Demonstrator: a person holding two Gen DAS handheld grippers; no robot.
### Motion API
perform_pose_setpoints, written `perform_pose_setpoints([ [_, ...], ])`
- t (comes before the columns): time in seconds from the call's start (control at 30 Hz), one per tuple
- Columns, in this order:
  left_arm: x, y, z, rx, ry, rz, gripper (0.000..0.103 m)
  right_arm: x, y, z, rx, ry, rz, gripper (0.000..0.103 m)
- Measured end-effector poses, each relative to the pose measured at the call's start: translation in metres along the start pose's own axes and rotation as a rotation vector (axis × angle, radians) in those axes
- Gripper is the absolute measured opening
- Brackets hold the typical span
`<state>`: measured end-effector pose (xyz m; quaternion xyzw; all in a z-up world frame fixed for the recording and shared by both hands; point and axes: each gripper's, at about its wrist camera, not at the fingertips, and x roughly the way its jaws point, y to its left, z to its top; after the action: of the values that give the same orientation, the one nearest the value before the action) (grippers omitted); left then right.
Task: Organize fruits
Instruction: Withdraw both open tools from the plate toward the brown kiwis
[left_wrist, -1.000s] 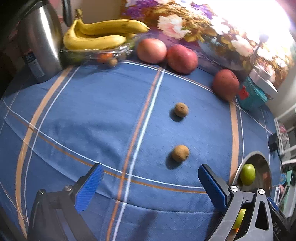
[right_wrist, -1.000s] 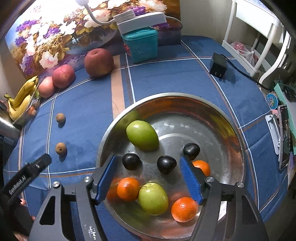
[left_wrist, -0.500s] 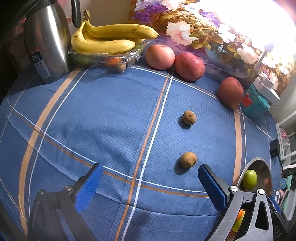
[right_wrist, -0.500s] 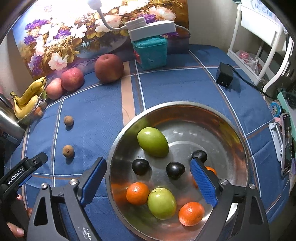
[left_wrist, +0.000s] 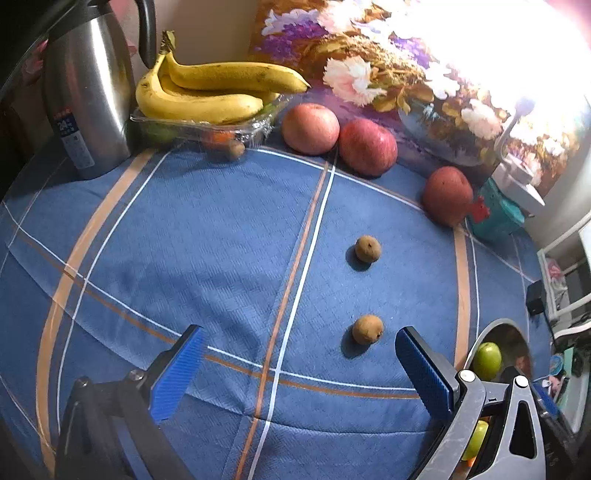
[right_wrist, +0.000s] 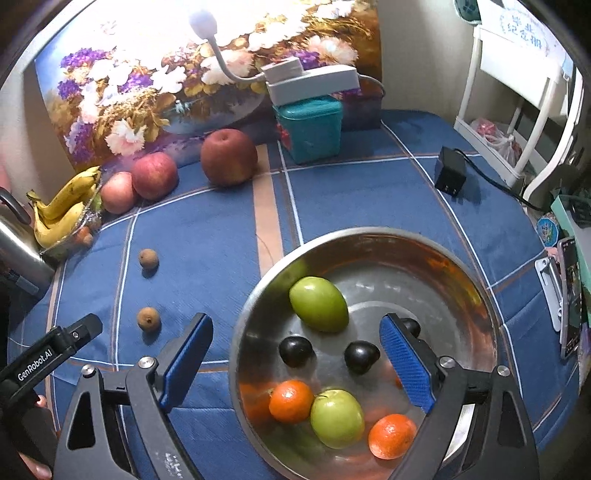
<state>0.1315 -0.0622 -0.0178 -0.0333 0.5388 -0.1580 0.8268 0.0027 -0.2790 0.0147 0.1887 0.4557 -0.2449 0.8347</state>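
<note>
Steel bowl (right_wrist: 369, 243) at 5 o'clock on the tabletop (left_wrist: 221, 229) already holds most fruit. Right hand-held gripper (right_wrist: 295, 354) has just been opening, nothing between its jaws. Left hand-held gripper (left_wrist: 295, 363) gapes empty; drop it straight over the small brown fruit (left_wrist: 367, 329), probably a longan, at 1 o'clock.

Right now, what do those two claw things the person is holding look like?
Both claws, left claw and right claw, have dark grey metal arms with silver bolts and ribbed blue pads. White lettering on the left one's black body reads GenRobot.AI.
</note>
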Motion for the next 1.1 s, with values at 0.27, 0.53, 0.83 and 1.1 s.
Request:
perform_pose_setpoints([
  [0.27,-0.004,0.012,0.007,0.014,-0.013,0.023,0.103,0.003,0.024,-0.003,-0.055,0.008,0.022,0.092],
  [0.53,-0.008,0.027,0.016,0.021,-0.032,0.068,0.103,0.008,0.057,-0.008,-0.135,0.022,0.043,0.092],
  [0.83,-0.004,0.058,0.026,-0.032,-0.021,0.078,0.103,0.017,0.098,-0.014,-0.242,0.02,0.109,0.092],
  [1.1,0.008,0.065,0.031,-0.03,0.012,0.073,0.103,0.032,0.109,-0.012,-0.213,0.034,0.141,0.092],
])
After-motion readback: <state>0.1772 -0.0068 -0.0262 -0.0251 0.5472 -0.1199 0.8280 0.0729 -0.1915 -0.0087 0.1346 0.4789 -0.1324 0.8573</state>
